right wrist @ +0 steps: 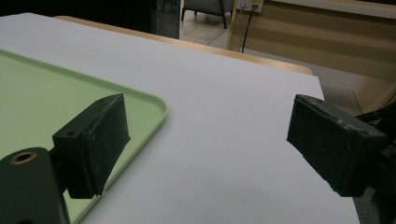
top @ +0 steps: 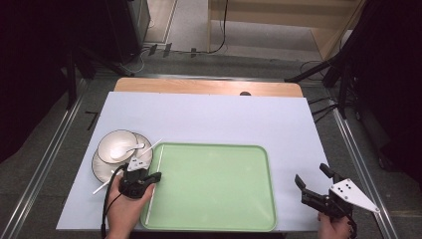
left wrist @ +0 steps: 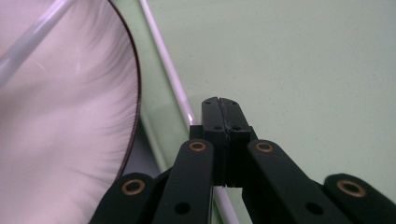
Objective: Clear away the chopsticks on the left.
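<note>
Our left tool is clamped on a white chopstick along the green tray's left rim, beside the stacked plates near the tabletop's left edge. Our right tool waits open at the front right corner. Next, we judge, lift it clear.

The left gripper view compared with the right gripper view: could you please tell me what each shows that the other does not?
Left gripper view: its jaws shut on a thin white stick, beside a plate. Right gripper view: its jaws wide apart over the white table cover, with a wooden table edge beyond. Both show the green tray.
</note>
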{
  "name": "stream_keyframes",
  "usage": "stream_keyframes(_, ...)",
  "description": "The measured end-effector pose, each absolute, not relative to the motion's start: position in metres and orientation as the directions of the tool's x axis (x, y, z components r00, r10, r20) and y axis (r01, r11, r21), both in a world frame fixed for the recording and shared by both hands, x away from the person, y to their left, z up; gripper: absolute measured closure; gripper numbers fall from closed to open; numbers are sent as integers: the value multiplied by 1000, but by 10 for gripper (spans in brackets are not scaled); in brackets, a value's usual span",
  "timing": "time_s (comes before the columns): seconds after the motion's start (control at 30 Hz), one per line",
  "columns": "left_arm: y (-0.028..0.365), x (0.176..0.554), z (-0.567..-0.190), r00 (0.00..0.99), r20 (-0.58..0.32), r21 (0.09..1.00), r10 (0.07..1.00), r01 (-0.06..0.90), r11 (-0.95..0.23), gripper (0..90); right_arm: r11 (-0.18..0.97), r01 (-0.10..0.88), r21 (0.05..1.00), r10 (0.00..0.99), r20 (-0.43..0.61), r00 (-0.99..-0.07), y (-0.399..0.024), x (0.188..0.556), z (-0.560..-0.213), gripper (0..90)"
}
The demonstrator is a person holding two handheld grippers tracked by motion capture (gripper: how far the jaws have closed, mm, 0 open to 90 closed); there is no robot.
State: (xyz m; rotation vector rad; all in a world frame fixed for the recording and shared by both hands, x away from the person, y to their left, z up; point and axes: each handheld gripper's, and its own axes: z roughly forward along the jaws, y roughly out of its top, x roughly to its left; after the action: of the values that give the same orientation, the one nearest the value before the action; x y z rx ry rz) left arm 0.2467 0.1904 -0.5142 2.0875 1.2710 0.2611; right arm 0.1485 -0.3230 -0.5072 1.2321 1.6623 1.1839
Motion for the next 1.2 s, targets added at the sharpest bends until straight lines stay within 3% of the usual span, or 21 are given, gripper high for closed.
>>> stream_keyframes(0.13,189,247,-515,516,-160,637,842,705,-311,900,113,282,953,963,-35,-268,-323,148,-507,128)
stream_keyframes(0.5,199,242,-506,557,-188,680,809,668,-303,768,111,283,953,963,-32,-269,-323,149,-508,128)
stream_keyframes(0.73,215,235,-489,631,-147,751,761,572,-329,501,107,285,952,963,-28,-268,-323,149,-508,128)
stream_keyframes(0.77,219,235,-487,632,-159,757,759,572,-317,501,107,285,952,963,-28,-268,-323,149,-508,128)
stream_keyframes(0.97,242,235,-477,632,-160,766,759,564,-308,268,105,285,953,963,-26,-269,-324,149,-508,129)
stream_keyframes(1.2,261,233,-466,625,-83,761,776,543,-355,174,108,286,952,962,-28,-272,-324,149,-508,129)
